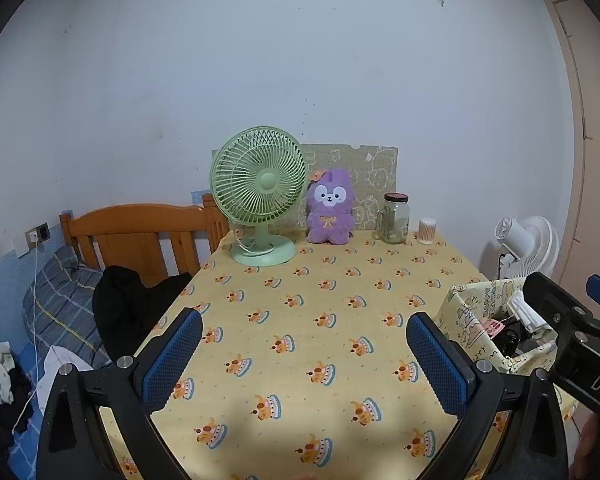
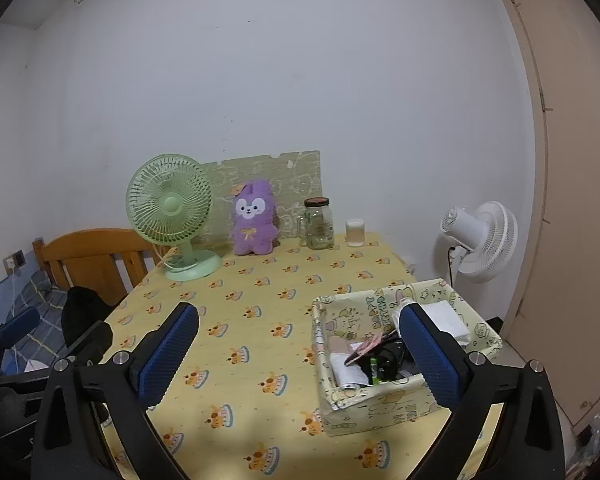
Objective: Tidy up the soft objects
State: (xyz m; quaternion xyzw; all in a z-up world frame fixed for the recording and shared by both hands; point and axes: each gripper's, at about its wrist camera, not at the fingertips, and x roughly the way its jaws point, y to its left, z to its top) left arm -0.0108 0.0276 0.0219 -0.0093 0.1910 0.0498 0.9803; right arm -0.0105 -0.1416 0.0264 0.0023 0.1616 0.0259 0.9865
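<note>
Patterned paper box sits at the table's right near edge, open top — inside: white folded paper or tissue, a white packet, a pink-printed card, black items and something green; can't identify them further. Box walls are thin yellow-green cartoon print with "HAPPY" legible on the inner back wall. Glass jar with a dark lid stands at the far edge, some pale greenish contents at the bottom; just right of it a small white cylindrical tub. Task item: purple plush bunny — fuzzy, white face patch, orange bow on chest — upright at the far edge between the green desk fan and the jar, leaning against a printed board on the wall. Tablecloth is yellow with repeating dog-on-cake print. Left gripper spread wide, holding nothing, blue textured pads. Right gripper also spread wide, empty, its right finger over the box. "DAS" readable on the right gripper body in the left view.
</note>
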